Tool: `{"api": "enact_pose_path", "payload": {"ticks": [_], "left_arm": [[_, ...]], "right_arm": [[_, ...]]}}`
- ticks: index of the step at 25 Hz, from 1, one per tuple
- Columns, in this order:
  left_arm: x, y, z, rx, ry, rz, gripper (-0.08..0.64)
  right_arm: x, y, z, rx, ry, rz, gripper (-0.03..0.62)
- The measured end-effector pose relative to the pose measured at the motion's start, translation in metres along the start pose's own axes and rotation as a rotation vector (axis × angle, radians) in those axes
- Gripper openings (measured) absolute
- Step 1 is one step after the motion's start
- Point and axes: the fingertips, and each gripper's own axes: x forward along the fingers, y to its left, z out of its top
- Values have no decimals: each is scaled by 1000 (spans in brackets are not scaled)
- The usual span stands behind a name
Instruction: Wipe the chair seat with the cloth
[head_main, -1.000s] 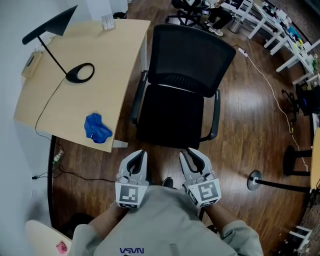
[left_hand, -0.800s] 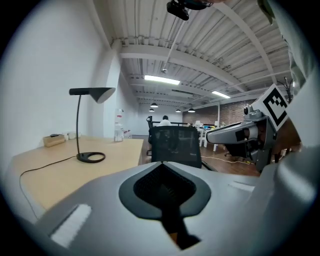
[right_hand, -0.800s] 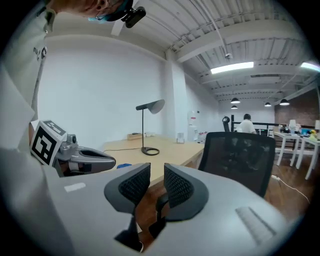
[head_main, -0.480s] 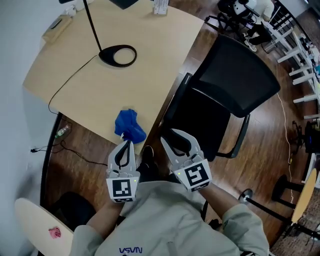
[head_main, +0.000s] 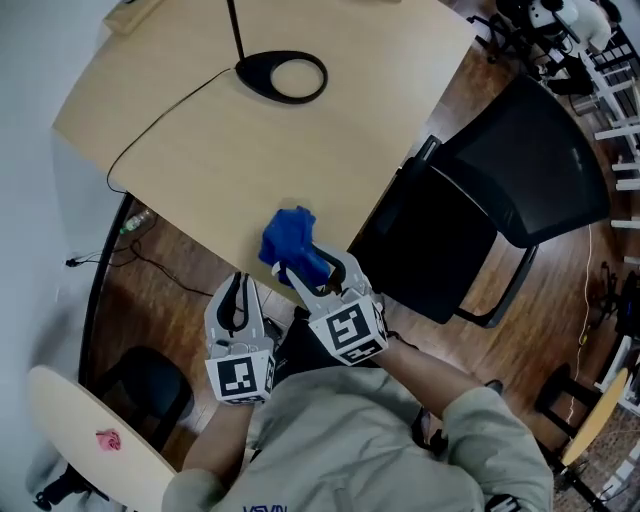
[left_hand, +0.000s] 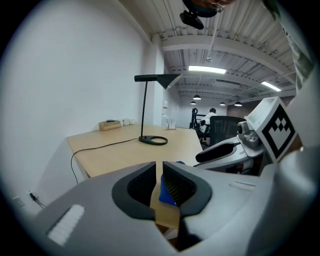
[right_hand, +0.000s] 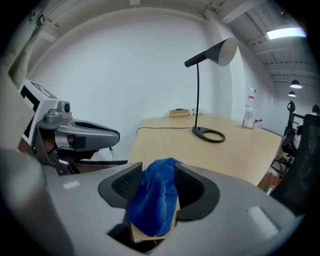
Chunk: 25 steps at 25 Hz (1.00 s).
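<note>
At the near edge of the bench (head_main: 220, 170), close to the corner that faces the chair (head_main: 540, 170), lies the blue cloth (head_main: 295, 245), bunched up into a soft heap and resting right on the lip of the wood. Round it stands the right claw (head_main: 318, 268): its jaws have just been opening and now stand wide, one on each side of the heap, with the cloth filling most of the gap between the ribbed pads. From the right gripper view the blue folds rise above the jaw tips and run back towards the claw's throat; the pads do not squeeze it, though whether the fabric brushes them I cannot tell. So the cloth is on the bench, straddled but not gripped.

Just to the left of it, and a little nearer the person, the left claw (head_main: 238, 282) hangs over the wooden floor (head_main: 160, 290) short of the bench edge. Its jaws are drawn almost together, only a thin slit between them, and nothing is in that slit; the cloth shows beyond the tips, ahead and slightly to the right.

Beside the bench the black seat (head_main: 440, 250) of the chair is apart from the cloth and from both claws. Further back on the bench sit a lamp's ring-shaped base (head_main: 281, 77) and its dark cable (head_main: 160, 120)
</note>
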Motion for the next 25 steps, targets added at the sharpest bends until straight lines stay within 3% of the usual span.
{"api": "enact_pose_path", "payload": {"ticks": [10, 14, 17, 20, 25], "left_arm": [[17, 5, -28, -5, 39, 73, 17], [21, -1, -31, 17, 55, 90, 17], [25, -12, -31, 37, 66, 95, 6], [28, -40, -22, 54, 66, 75, 5], [54, -130, 0, 87, 41, -60, 5]], "right_arm": [[53, -2, -50, -44, 96, 21, 186], [54, 0, -50, -36, 86, 48, 105], [42, -6, -42, -3, 40, 56, 92], [10, -29, -32, 43, -24, 32, 91], [-64, -113, -27, 117, -111, -106, 92]]}}
